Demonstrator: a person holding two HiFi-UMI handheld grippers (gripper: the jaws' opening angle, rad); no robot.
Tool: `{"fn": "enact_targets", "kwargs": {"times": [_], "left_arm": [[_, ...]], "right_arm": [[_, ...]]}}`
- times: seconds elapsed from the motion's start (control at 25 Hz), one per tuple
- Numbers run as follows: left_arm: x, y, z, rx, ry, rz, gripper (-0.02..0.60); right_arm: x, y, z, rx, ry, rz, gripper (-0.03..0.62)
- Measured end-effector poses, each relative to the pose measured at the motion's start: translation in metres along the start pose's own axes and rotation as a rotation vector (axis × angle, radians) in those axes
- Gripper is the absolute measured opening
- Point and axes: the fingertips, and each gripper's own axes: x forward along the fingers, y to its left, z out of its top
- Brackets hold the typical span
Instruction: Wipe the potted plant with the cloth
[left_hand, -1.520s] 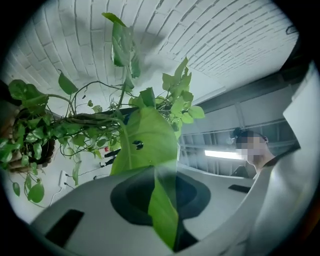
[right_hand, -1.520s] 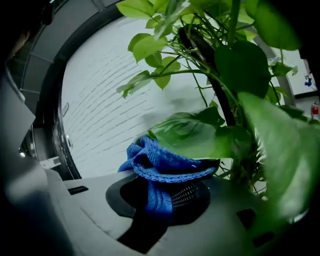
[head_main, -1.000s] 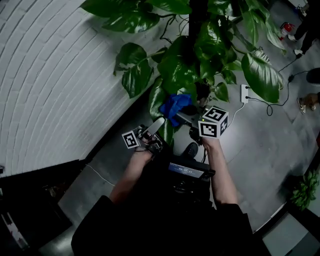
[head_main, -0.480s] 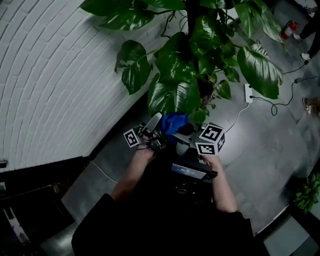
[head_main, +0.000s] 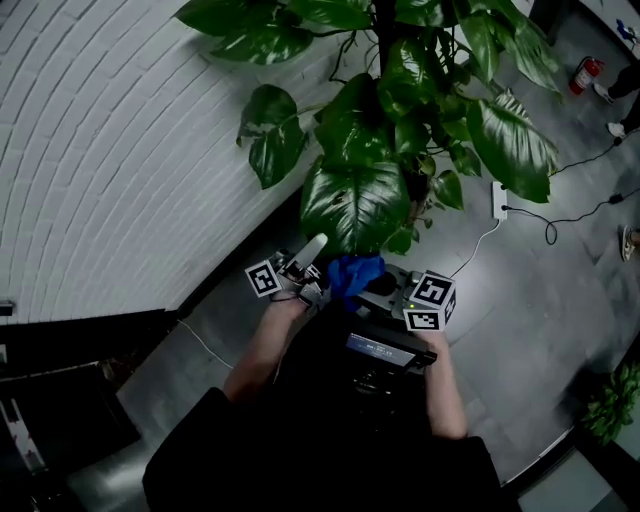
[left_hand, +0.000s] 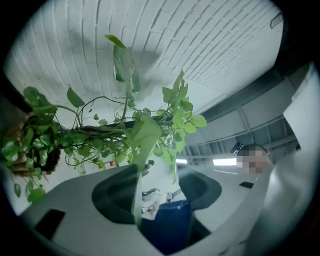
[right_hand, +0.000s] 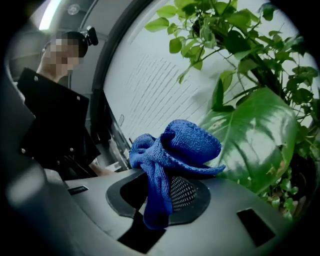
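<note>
The potted plant (head_main: 400, 90) stood at twelve o'clock from both grippers, its big leaf (head_main: 355, 205) drooping lengthwise toward them, tip just above the blue cloth (head_main: 355, 272). The right gripper (right_hand: 159, 202) was clamped on that cloth. The left gripper (left_hand: 160, 200) had just been opening its jaws, half apart, a leaf edge hanging loose between them
</note>
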Motion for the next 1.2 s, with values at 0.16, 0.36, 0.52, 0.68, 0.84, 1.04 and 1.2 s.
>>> {"fn": "enact_targets", "kwargs": {"times": [0.16,0.36,0.52,0.68,0.84,1.04,1.2], "left_arm": [[-0.01,0.004,-0.003,0.094,0.05,0.054,0.281],[-0.023,-0.001,0.009,0.122,-0.01,0.072,0.315],[-0.027,-0.003,0.025,0.122,-0.062,0.067,0.321],[-0.017,-0.003,0.043,0.126,-0.078,0.039,0.321],[-0.003,-0.005,0.046,0.127,-0.02,-0.008,0.305],[0.004,-0.01,0.051,0.099,0.041,-0.084,0.215],[0.003,-0.011,0.061,0.064,0.045,-0.139,0.165]], "right_arm": [[-0.044,-0.012,0.045,-0.03,-0.137,-0.068,0.108],[-0.074,-0.032,0.1,-0.109,-0.243,-0.184,0.108],[-0.07,-0.052,0.12,-0.125,-0.25,-0.279,0.108],[-0.042,-0.073,0.126,-0.137,-0.186,-0.333,0.109],[-0.007,-0.1,0.14,-0.146,-0.126,-0.373,0.109],[0.032,-0.143,0.181,-0.176,-0.11,-0.473,0.109],[0.058,-0.174,0.198,-0.195,-0.075,-0.532,0.109]]}}
